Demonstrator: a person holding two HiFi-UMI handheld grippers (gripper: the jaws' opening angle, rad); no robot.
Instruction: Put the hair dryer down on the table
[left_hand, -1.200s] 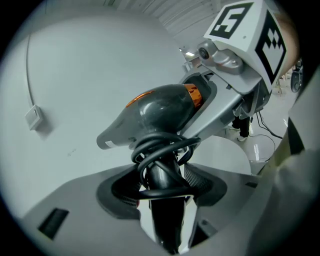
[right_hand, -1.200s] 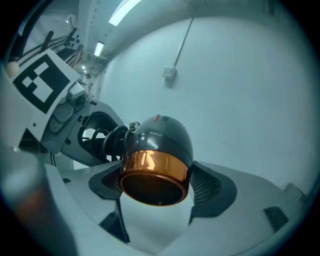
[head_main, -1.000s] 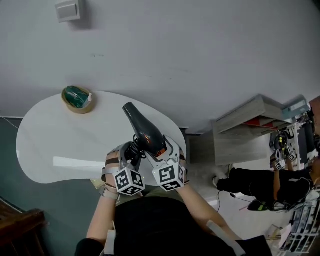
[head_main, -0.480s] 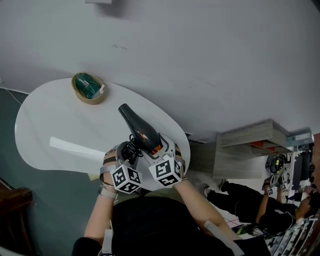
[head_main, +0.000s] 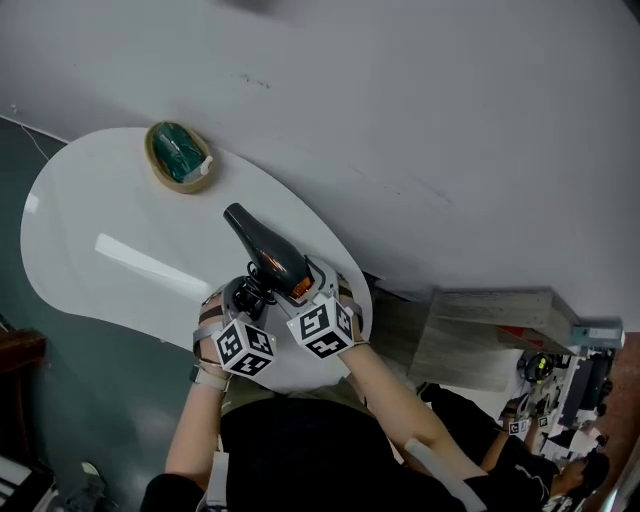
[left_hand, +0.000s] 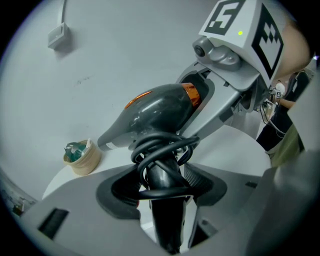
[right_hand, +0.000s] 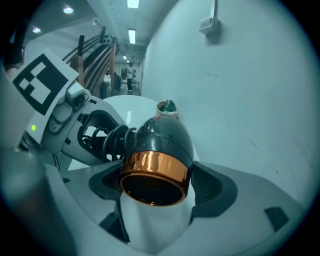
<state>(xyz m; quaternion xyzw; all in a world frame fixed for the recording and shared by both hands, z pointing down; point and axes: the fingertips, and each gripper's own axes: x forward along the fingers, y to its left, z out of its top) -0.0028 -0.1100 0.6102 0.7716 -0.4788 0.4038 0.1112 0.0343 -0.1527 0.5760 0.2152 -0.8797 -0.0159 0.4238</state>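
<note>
A dark grey hair dryer (head_main: 262, 250) with a copper rear ring hangs over the near right part of the white table (head_main: 100, 200). Its nozzle points toward the far left. My left gripper (head_main: 252, 295) is shut on the handle, around which the black cord is coiled (left_hand: 162, 150). My right gripper (head_main: 300, 285) is shut on the rear of the body, just by the copper ring (right_hand: 155, 170). In the left gripper view the dryer (left_hand: 155, 112) rises from between the left gripper (left_hand: 165, 185) pads. In the right gripper view its rear end fills the gap of the right gripper (right_hand: 157, 182).
A tan bowl (head_main: 180, 157) holding something green stands at the table's far left, also seen as the bowl (left_hand: 80, 156). Pale wooden shelving (head_main: 480, 335) lies right of the table, with a seated person (head_main: 470, 420) beyond. The wall runs close behind the table.
Both grippers have sunk toward the tabletop with the dryer still held between them. The dryer has rolled somewhat and its nozzle now lies lower.
</note>
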